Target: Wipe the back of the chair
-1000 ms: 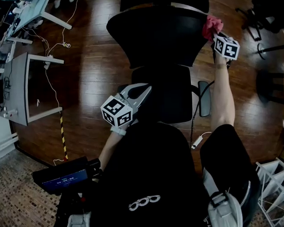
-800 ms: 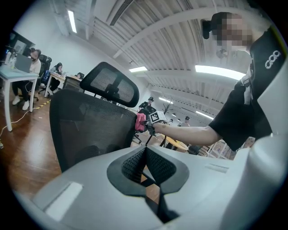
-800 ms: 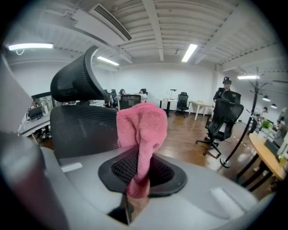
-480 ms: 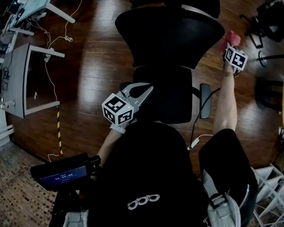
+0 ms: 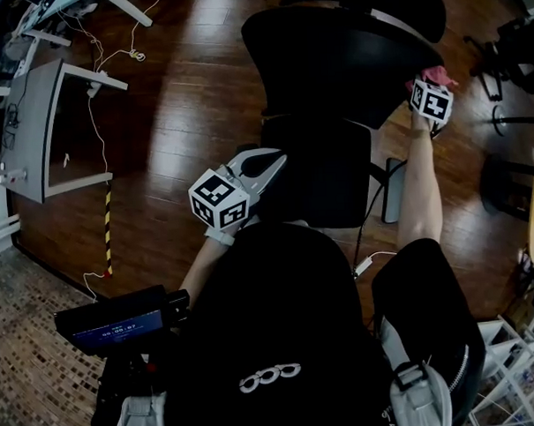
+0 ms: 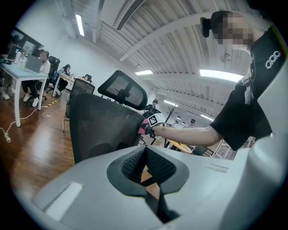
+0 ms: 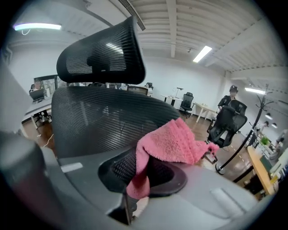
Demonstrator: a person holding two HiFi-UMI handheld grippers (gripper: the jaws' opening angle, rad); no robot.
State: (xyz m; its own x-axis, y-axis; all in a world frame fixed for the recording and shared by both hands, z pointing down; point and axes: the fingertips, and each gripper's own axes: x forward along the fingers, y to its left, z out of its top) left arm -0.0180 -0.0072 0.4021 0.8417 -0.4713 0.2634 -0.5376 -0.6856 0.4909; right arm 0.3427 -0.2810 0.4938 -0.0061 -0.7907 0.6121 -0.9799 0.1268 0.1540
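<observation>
A black mesh office chair (image 5: 331,64) stands in front of me, its backrest (image 7: 103,121) and headrest (image 7: 101,58) filling the right gripper view. My right gripper (image 5: 431,84) is shut on a pink cloth (image 7: 173,143), held at the right edge of the backrest; the cloth (image 5: 436,73) shows just past the marker cube. My left gripper (image 5: 267,168) hovers over the chair seat (image 5: 323,174) with its jaws shut and nothing between them. In the left gripper view the backrest (image 6: 101,128) stands ahead, and the right gripper (image 6: 150,126) with the cloth sits at its side.
A grey desk frame (image 5: 42,129) with trailing cables stands at the left on the wooden floor (image 5: 182,97). Another black chair base (image 5: 511,38) is at the far right. A white rack (image 5: 513,373) sits at the lower right. People sit at desks (image 6: 27,72) in the distance.
My right gripper with the cloth has swung out to the right and come back in to the backrest's right edge. The left gripper has held its place.
</observation>
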